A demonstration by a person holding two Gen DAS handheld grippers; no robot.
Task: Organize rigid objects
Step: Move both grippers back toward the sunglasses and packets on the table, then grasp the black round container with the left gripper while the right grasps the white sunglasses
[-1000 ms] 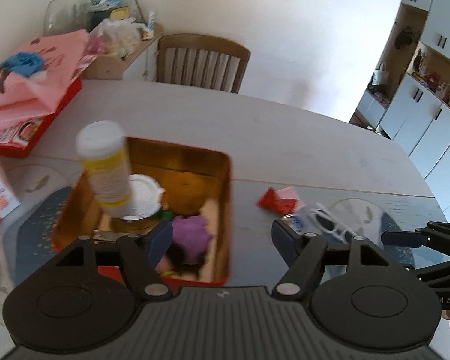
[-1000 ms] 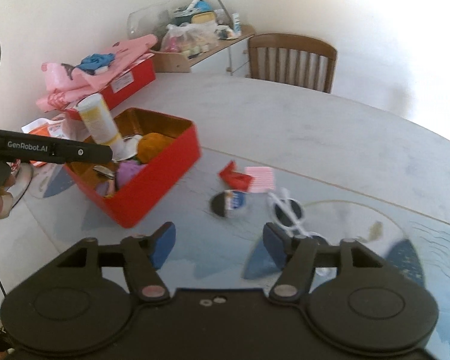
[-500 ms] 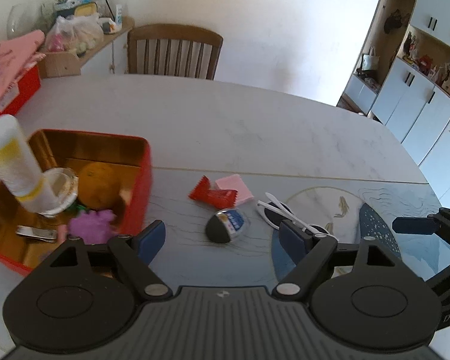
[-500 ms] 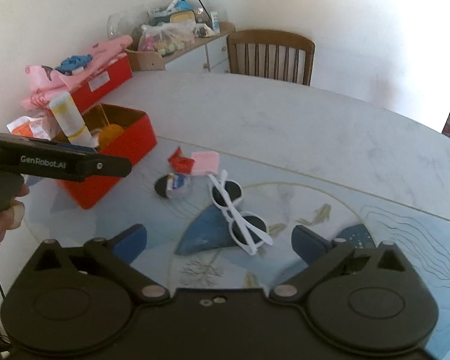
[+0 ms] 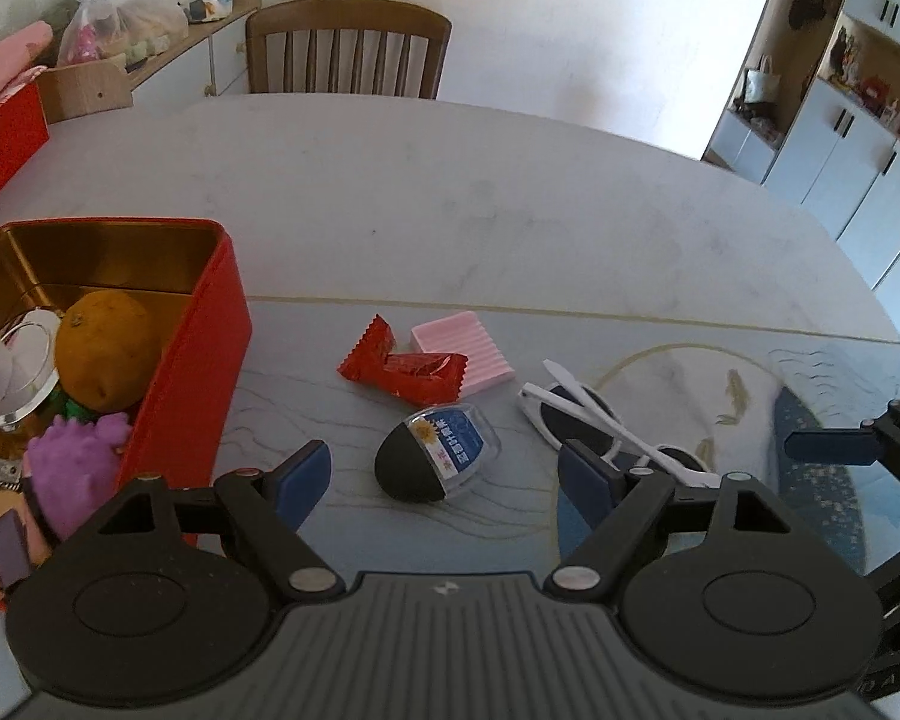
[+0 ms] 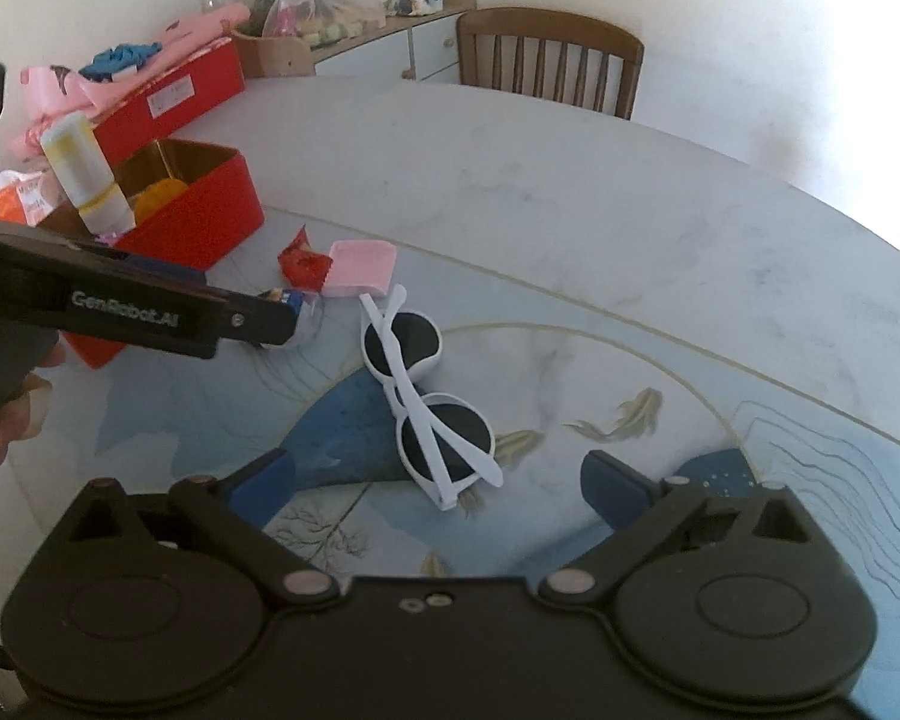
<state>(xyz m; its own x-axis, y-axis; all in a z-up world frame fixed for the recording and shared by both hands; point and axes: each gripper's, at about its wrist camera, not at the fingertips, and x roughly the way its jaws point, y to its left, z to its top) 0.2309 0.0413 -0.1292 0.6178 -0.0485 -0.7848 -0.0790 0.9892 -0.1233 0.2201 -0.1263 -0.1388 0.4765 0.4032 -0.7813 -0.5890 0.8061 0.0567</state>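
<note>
Left hand-held gripper (image 5: 444,480) open over black egg-shaped case (image 5: 435,456) beside red tin (image 5: 198,348)

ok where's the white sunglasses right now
The white sunglasses lie folded on the table, in front of the open right gripper, right of the pink pad.

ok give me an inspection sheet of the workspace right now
surface: pale marble-look table with blue fish-print mat.
job's things: white round sunglasses, black-and-clear oval case, red foil wrapper, pink ribbed block all loose; open red metal tin holds orange, purple toy, white bottle.
clutter: red box, pink cloth, bags at far left.
grippers: left claw open over case; right claw open over sunglasses.
cables: nothing seen.
surroundings: wooden chair, white cabinets.
</note>
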